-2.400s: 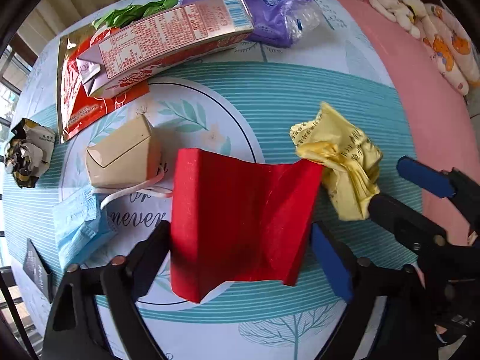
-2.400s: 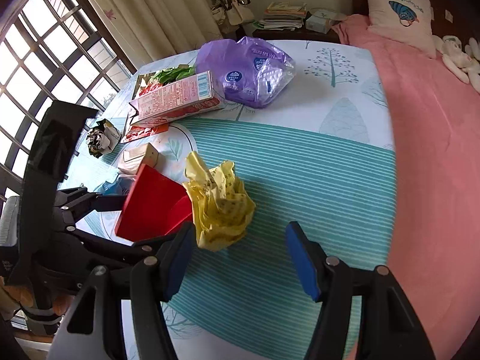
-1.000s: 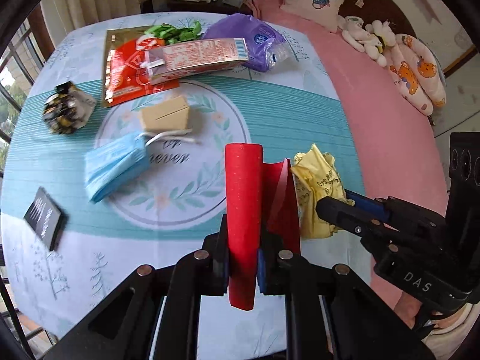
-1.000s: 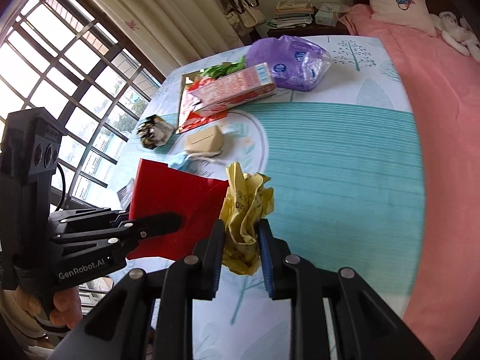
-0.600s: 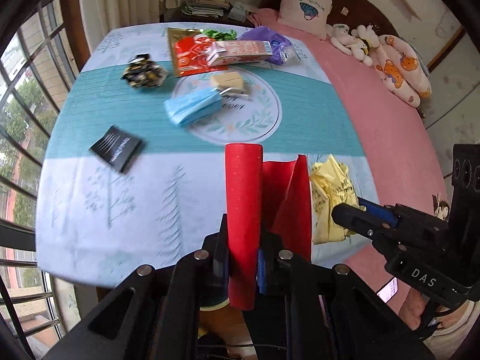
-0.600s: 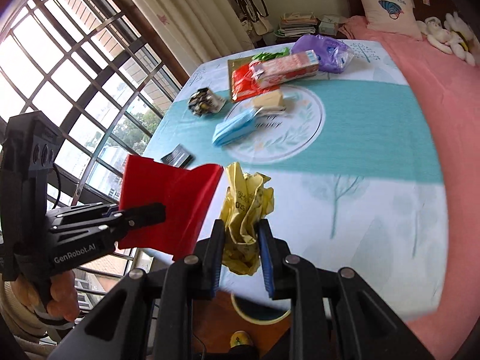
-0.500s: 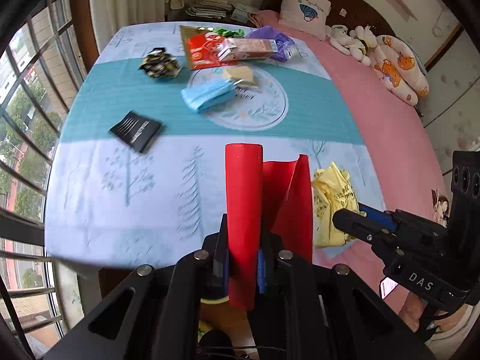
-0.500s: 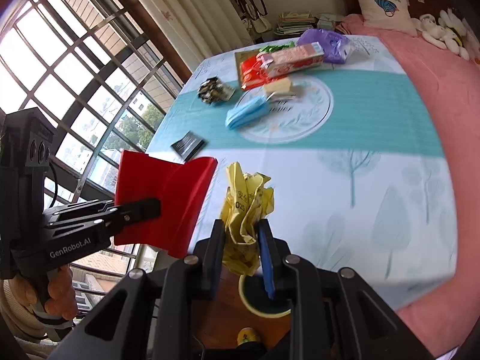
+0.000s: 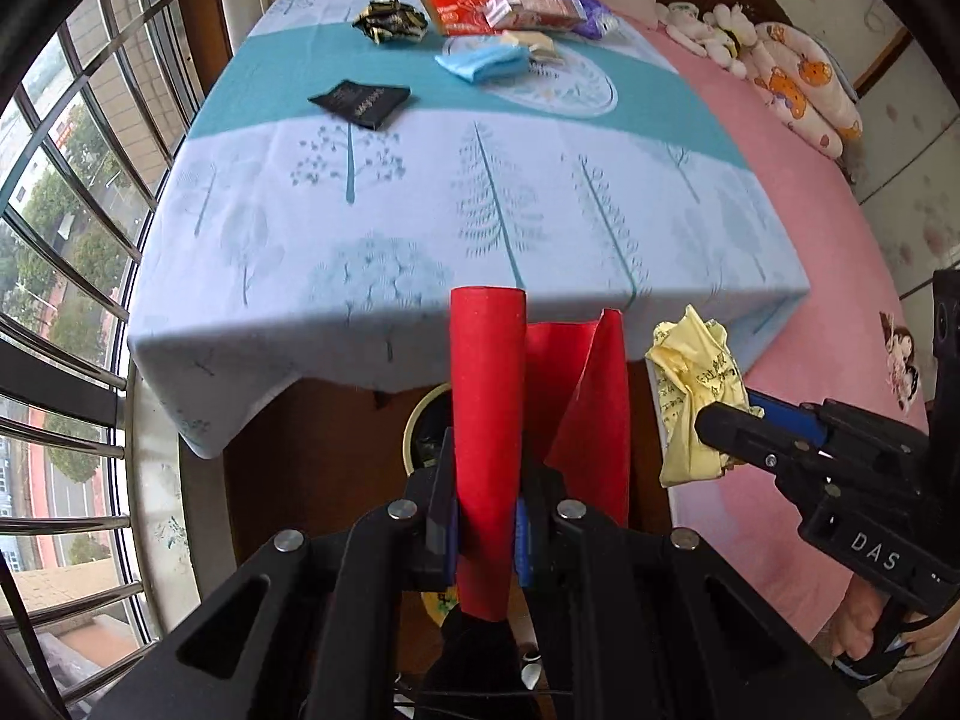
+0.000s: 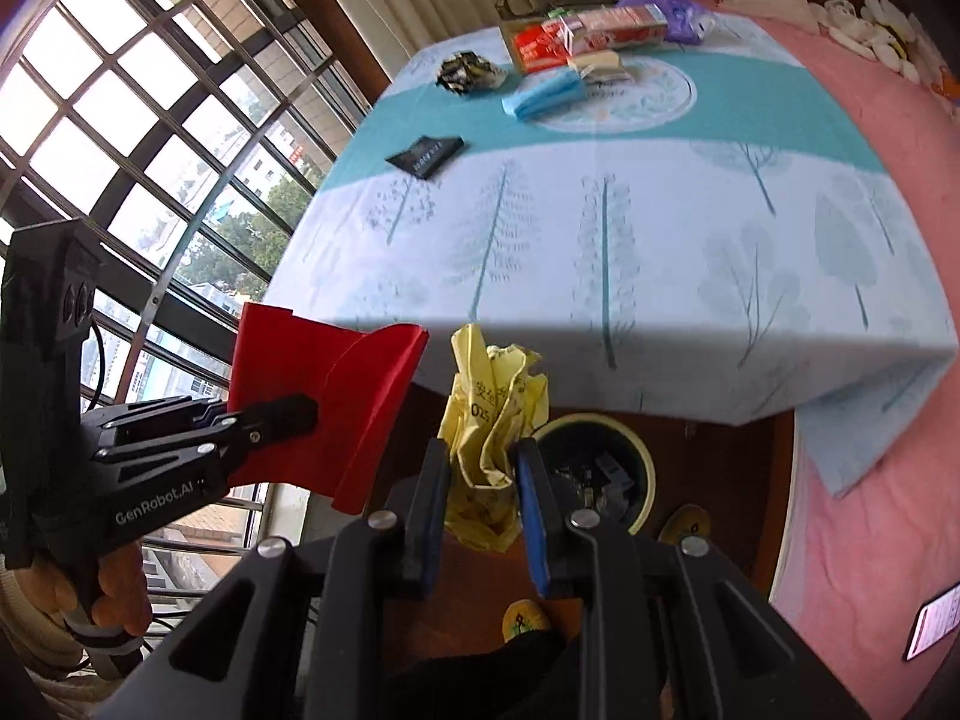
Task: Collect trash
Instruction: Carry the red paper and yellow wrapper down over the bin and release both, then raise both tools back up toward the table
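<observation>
My left gripper (image 9: 485, 516) is shut on a folded red paper (image 9: 489, 420), held in the air in front of the table's near edge; it also shows in the right wrist view (image 10: 336, 396). My right gripper (image 10: 480, 480) is shut on a crumpled yellow paper (image 10: 492, 414), also seen in the left wrist view (image 9: 690, 396). Below both, on the floor, stands a round bin with a pale yellow rim (image 10: 645, 462), partly hidden behind the red paper in the left wrist view (image 9: 411, 426). Trash lies inside it.
On the table (image 9: 420, 210) lie a black packet (image 9: 360, 101), a blue face mask (image 9: 483, 63), a beige carton (image 9: 531, 42), a crumpled dark wrapper (image 9: 390, 24), a red carton (image 9: 534, 6) and a purple bag (image 10: 666, 9). A window with bars is left, a pink bed (image 9: 840, 228) right.
Both grippers have pulled back from the table and lowered, each keeping its paper. The table's front edge and the bin under it have come into view.
</observation>
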Motion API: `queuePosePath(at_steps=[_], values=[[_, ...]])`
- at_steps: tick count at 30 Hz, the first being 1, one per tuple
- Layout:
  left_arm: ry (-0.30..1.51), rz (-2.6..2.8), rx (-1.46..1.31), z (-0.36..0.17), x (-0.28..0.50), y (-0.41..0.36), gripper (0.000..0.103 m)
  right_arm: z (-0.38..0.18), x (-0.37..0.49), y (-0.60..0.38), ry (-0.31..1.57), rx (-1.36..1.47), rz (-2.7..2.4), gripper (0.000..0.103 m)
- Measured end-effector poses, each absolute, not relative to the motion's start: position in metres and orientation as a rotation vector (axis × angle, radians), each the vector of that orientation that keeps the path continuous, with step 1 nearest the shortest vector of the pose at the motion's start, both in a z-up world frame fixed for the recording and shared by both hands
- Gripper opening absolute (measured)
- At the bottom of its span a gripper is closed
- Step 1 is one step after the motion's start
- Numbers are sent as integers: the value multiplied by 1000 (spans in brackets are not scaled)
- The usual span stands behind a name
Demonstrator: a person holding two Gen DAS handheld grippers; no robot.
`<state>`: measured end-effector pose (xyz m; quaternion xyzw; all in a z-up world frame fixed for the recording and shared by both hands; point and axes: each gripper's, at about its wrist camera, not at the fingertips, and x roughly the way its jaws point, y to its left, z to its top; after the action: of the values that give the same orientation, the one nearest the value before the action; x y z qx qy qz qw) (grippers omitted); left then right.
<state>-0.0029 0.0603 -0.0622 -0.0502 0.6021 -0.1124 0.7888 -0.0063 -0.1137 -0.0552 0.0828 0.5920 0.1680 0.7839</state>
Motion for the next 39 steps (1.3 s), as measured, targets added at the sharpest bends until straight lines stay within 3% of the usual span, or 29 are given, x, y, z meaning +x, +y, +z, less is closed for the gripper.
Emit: queuePosePath(at_steps=[9,19,31,34,35,37,39], values=[[1380,-268,-70,-135,-18,33,11,-138,-26,-124,1395,216,268,22],[1473,-258,-25,-256,-6,-2,12,-257,-28,-151,1489,252,188,22],[1443,-226,150,-395,10,-31,18,-398,-6,-160,1537,244,183,24],[1426,-230,163,-415,9,-32,31,-422,1,-160,1538,261,207,27],[1423,-233,159,-420,9,-32,45,-429,2,-161,1533,265,209,28],[1404,-204,165,-426,8,-27,60,-437,6,-163,1527,253,202,31],[1405,-181,137,-432,9,-18,83,-444,8,-165,1524,259,200,42]])
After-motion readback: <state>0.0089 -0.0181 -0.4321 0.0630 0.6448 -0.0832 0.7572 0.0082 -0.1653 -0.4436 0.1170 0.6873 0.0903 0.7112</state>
